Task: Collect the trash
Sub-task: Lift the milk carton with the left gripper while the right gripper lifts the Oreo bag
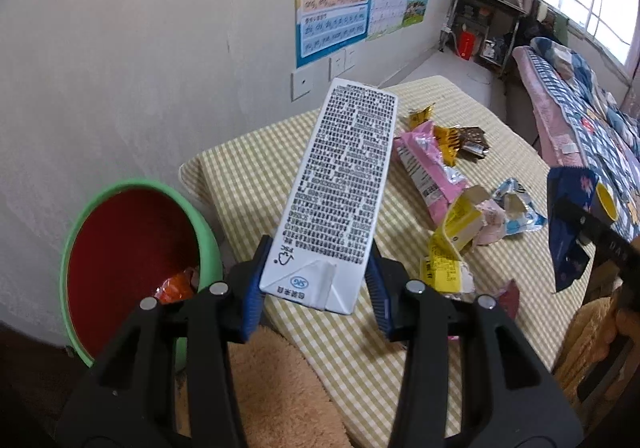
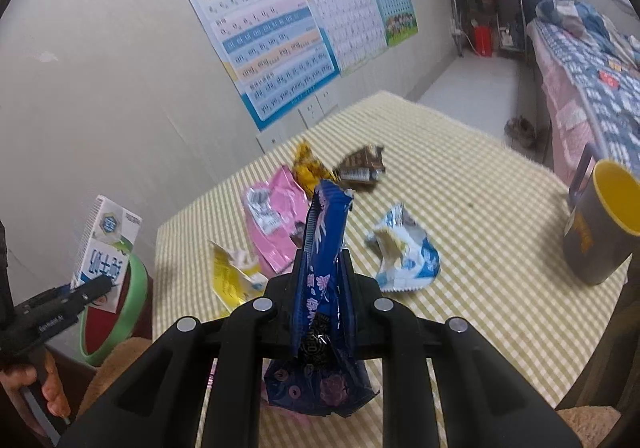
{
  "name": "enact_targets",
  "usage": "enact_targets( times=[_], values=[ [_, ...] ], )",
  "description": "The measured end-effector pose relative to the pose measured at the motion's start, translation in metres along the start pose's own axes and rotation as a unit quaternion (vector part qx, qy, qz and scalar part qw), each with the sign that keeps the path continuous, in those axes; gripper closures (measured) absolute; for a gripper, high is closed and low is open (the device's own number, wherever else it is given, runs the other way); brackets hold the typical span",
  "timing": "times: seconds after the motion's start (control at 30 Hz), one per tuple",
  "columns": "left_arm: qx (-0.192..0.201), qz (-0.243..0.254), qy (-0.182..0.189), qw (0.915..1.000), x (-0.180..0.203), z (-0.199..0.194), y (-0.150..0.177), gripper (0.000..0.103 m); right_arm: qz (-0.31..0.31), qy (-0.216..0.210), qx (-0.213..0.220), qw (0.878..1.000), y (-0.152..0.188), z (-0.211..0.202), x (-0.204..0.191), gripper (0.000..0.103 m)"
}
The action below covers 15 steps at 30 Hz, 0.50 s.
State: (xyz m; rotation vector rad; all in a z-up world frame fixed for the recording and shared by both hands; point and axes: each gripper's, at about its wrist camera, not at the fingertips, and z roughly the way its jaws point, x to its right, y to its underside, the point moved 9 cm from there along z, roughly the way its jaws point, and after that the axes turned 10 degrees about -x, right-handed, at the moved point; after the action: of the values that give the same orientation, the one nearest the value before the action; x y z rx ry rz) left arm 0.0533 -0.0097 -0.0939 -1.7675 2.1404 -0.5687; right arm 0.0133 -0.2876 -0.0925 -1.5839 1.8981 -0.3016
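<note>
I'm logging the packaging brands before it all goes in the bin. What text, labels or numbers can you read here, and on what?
"SIG": upside down on the folded end of the milk carton.
Carton's dense print: too small to read.
Wall posters: rows of letters, blurred.
Blue wrapper: characters, unreadable.
Pink wrapper: print too small.

Milk carton [image 1: 332,184]: matt printed paperboard, smooth. Dark blue wrapper [image 2: 324,268]: glossy crinkled plastic film. Pink wrapper [image 1: 428,164]: shiny foil-lined film. Tabletop [image 1: 360,348]: matt woven checked cloth. Bin [image 1: 200,224]: smooth green plastic rim. Mug [image 2: 596,244]: smooth, glazed-looking. Left hand-held gripper [image 1: 316,288]: matt black plastic, ribbed blue pads.
</note>
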Motion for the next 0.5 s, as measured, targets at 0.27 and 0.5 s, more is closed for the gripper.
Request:
enact_targets(
  times=[0.27, 0.5],
  values=[
    [0.005, -0.009, 0.020, 0.9998, -0.002, -0.006, 0.001, 0.061, -0.016, -0.011, 0.008, 1.000, -0.006, -0.014, -0.026, 0.087],
    [0.020, -0.029, 0.007, 0.9994, -0.031, -0.018, 0.006, 0.061, -0.034, -0.033, -0.010, 0.999, 0.000, -0.008, -0.058, 0.087]
  ],
)
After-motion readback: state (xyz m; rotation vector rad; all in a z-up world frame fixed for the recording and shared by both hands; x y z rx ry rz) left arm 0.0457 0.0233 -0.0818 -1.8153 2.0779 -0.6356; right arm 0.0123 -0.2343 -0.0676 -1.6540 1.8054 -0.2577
